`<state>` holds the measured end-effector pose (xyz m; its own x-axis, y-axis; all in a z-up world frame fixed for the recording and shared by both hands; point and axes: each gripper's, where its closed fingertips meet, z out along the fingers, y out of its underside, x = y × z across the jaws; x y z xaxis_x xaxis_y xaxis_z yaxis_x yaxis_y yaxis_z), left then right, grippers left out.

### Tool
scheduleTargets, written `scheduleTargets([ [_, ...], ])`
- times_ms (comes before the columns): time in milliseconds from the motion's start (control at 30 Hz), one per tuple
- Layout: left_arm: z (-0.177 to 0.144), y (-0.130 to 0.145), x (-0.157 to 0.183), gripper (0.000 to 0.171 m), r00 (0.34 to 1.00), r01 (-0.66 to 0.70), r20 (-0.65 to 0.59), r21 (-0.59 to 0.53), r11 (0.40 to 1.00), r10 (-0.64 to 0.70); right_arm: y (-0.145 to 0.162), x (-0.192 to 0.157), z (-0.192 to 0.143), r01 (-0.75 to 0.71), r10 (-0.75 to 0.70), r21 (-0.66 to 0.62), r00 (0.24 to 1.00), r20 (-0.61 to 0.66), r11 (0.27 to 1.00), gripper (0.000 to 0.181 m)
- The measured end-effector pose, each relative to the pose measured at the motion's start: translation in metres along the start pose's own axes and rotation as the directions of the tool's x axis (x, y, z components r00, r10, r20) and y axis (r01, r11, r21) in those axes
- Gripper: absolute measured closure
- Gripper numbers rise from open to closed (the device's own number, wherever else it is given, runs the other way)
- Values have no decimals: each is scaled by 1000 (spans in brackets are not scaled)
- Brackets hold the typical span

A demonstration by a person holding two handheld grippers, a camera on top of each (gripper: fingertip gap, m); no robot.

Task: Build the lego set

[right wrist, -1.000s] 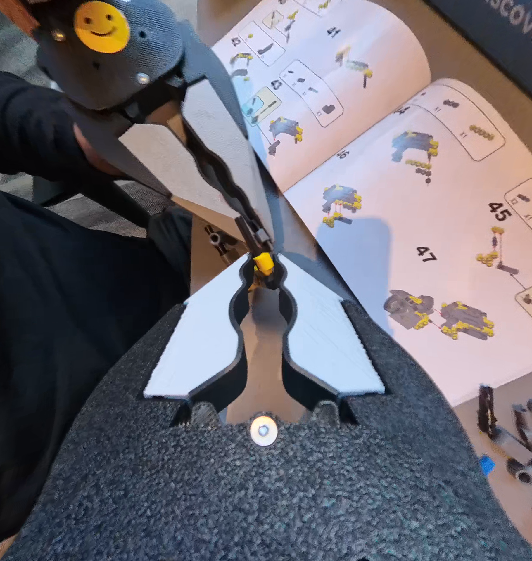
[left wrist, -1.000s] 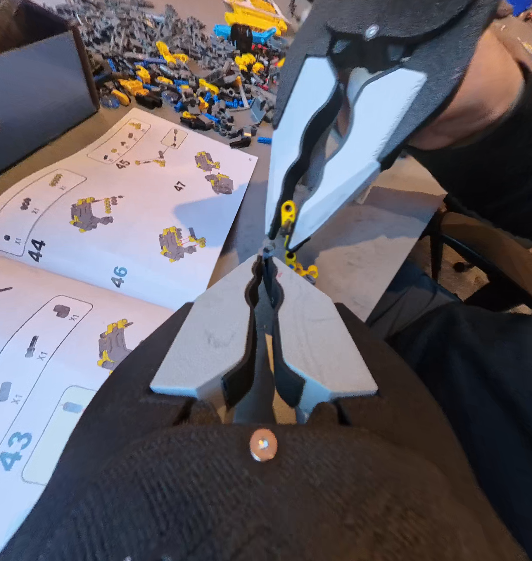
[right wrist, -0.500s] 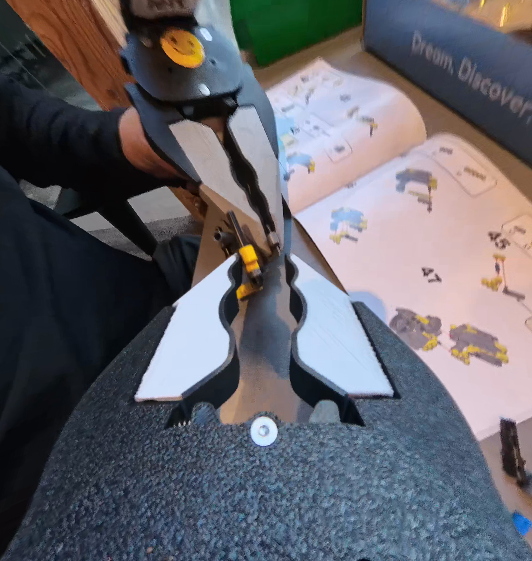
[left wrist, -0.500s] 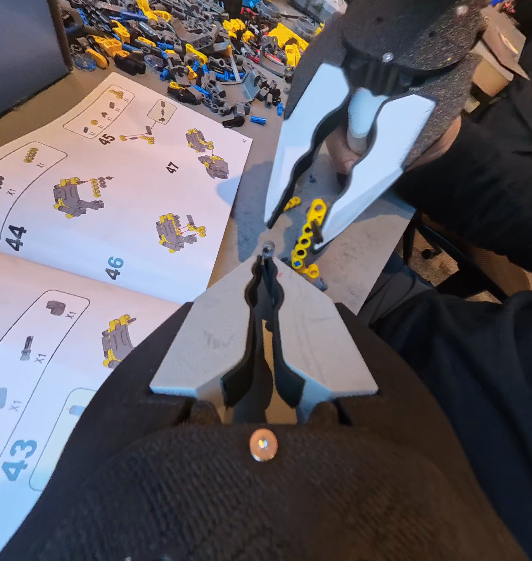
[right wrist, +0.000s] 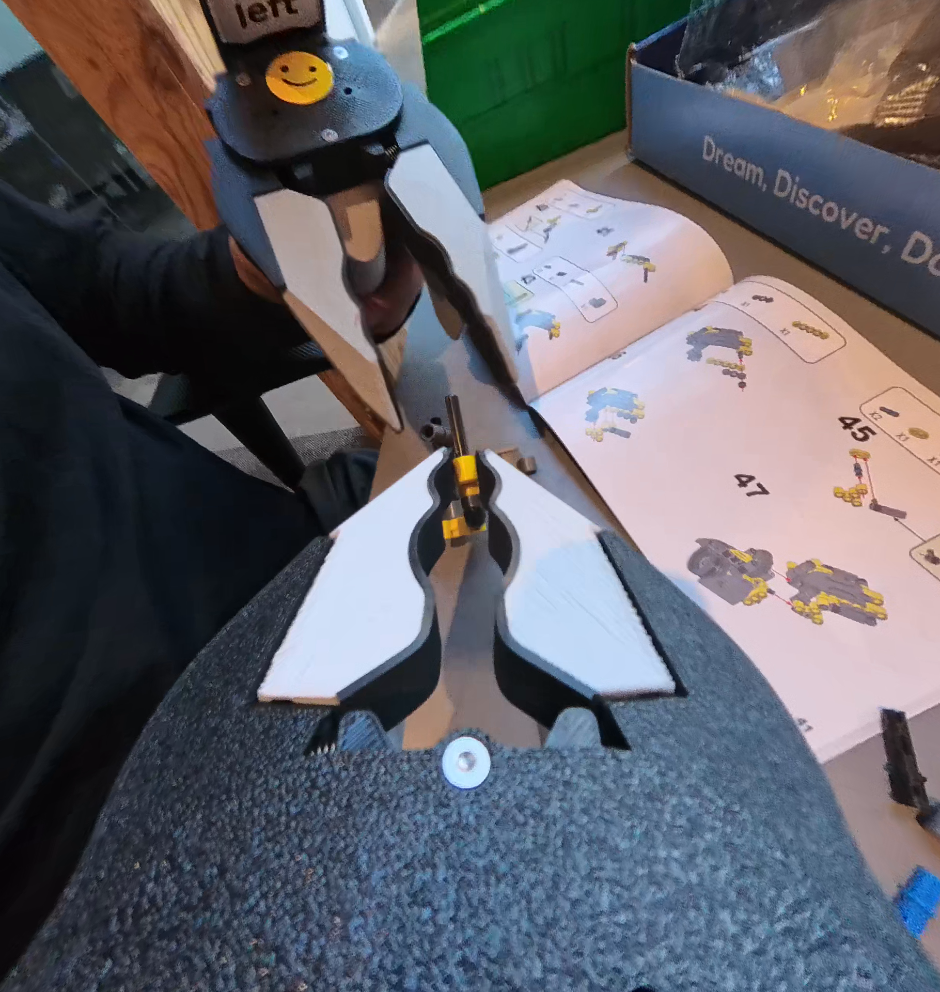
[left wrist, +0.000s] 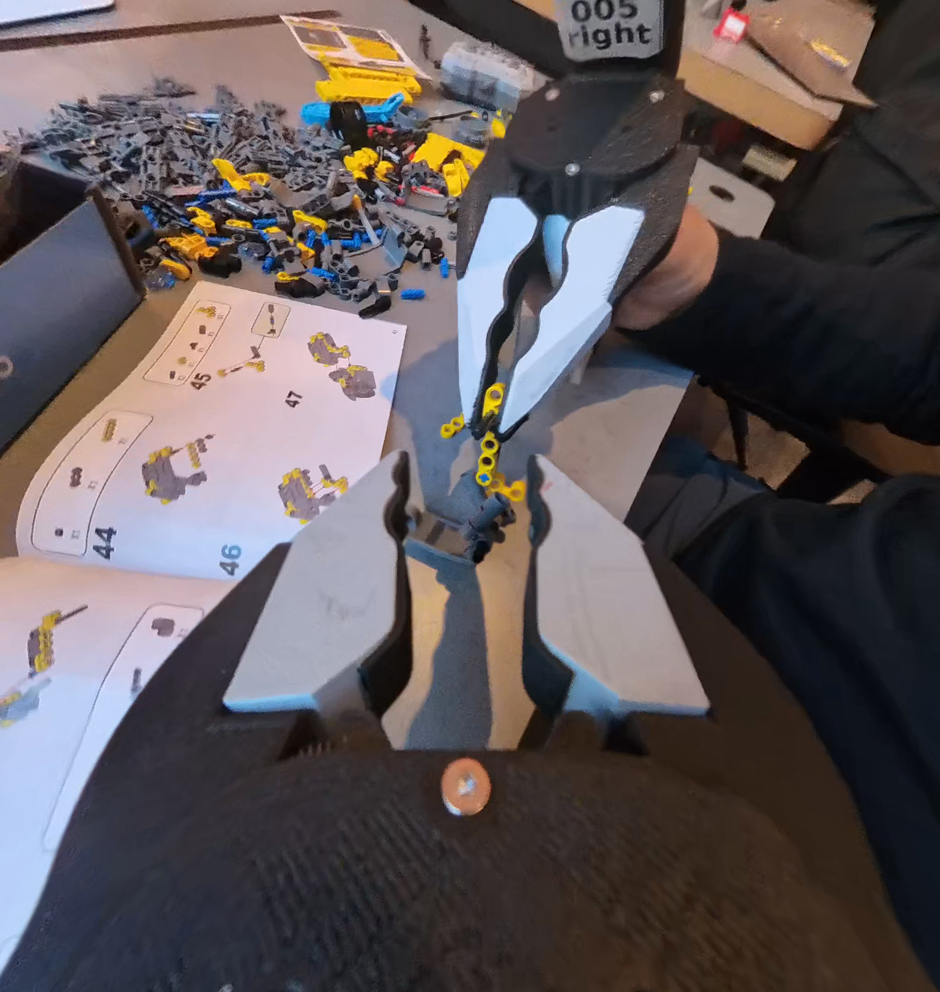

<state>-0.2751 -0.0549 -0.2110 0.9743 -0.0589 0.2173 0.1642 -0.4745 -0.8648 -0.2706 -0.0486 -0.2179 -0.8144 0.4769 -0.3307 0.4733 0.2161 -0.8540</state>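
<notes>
Jaws: left gripper (left wrist: pixel 465 483) spread wide, holding nothing; right gripper (right wrist: pixel 465 456) clamped on the yellow beam assembly (right wrist: pixel 463 483), a black axle sticking out past its tips. Small grey part (left wrist: pixel 478 510) lies on the worktop (left wrist: pixel 591 429) between left's fingers. Open instruction booklet (left wrist: pixel 215 429) just beside; loose parts pile (left wrist: pixel 274 198) beyond.
</notes>
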Motion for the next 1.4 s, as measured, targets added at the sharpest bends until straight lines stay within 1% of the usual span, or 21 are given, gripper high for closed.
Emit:
scheduleTargets([
  [33,2,1,-1,121,1000,-14,9,-30,999,14,-3,-4,-2,6,-6,26,1000,24,1000,174],
  [100,7,6,-7,116,999,-30,29,-84,996,32,-9,-13,-6,58,-62,83,997,55,995,175],
  [167,8,7,-5,128,1000,-1,-12,-82,997,0,-7,-13,-8,156,-157,84,988,1,984,175],
  [200,7,6,0,128,998,15,-54,-78,997,-20,-3,-10,-8,193,-191,64,981,-38,979,175],
  [267,4,1,17,124,990,33,-134,-56,998,-40,8,-2,-8,203,-201,8,974,-102,979,174],
  [333,8,3,27,119,988,25,-147,-65,998,-34,10,0,-9,131,-128,12,985,-113,991,175],
  [433,27,19,22,123,997,-1,-72,-146,989,-10,10,5,-8,-35,37,27,995,-93,999,175],
  [500,37,22,21,133,998,5,-61,-155,988,-15,4,8,-9,-105,111,68,991,-81,992,175],
  [567,43,19,17,143,998,22,-53,-124,992,-29,-1,3,-9,-179,182,114,983,-19,977,175],
  [633,46,14,19,146,994,54,-94,-99,994,-63,-2,-3,-8,-237,233,134,971,45,962,175],
  [667,46,11,21,151,988,74,-127,-82,994,-84,-1,-4,-8,-250,245,135,968,55,959,174],
  [733,47,12,24,164,978,101,-176,-81,992,-114,-1,-5,-10,-265,258,143,964,68,954,173],
  [767,47,11,25,165,974,116,-189,-77,990,-129,0,-3,-12,-262,256,148,965,59,954,173],
  [867,43,8,24,165,967,151,-201,-49,987,-158,-1,-3,-23,-226,224,173,974,29,959,161],
  [933,41,9,22,165,966,164,-196,-48,985,-171,7,0,-26,-192,198,145,980,-31,971,159],
  [1000,41,9,24,165,960,172,-214,-50,984,-178,13,1,-24,-161,170,116,983,-73,980,159],
  [1133,41,6,27,165,952,182,-242,-37,983,-186,13,0,-21,-84,94,87,989,-112,993,161],
  [1267,38,5,27,165,949,189,-251,-27,982,-190,9,-6,-20,-62,69,99,995,-75,993,173],
  [1400,37,5,27,165,945,205,-255,-19,979,-203,9,-6,-21,-81,87,106,995,-56,991,174],
])
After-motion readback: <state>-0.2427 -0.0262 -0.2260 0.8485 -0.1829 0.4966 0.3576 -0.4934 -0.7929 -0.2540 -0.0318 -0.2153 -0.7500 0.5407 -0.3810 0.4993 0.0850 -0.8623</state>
